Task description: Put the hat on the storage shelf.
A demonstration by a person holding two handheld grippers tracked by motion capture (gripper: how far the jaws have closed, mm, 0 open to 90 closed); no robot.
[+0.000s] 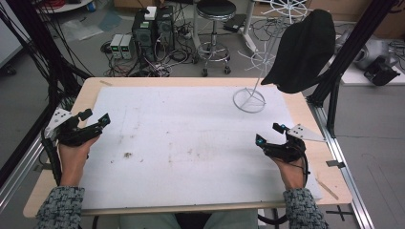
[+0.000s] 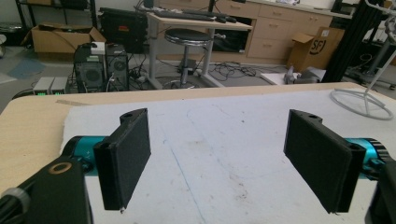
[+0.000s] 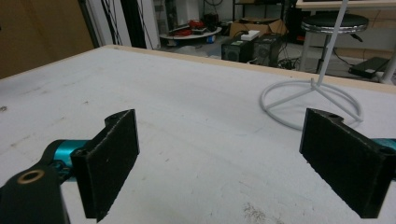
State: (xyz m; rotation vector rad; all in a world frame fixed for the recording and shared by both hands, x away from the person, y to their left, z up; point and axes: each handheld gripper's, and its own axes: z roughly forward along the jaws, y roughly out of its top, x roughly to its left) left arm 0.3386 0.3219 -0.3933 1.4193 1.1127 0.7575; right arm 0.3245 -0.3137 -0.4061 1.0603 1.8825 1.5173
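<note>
My left gripper (image 1: 95, 117) rests at the table's left side, open, with nothing between its black pads (image 2: 126, 158). Near the right edge my right gripper (image 1: 270, 133) is open too, its pads (image 3: 109, 161) wide apart over bare mat. A white wire stand (image 1: 249, 99) rises from a ring base at the back right of the white mat (image 1: 181, 143); its ring base (image 2: 362, 103) also sits far right in the left gripper view and ahead of the right gripper (image 3: 312, 101). A black cap (image 1: 301, 50) hangs on the stand's upper arms.
The mat carries brown smudges (image 1: 128, 155) near its middle. A black frame post (image 1: 341, 57) stands just past the table's back right corner. Beyond the far edge are a stool (image 1: 215, 28), computer towers (image 1: 153, 28) and floor cables.
</note>
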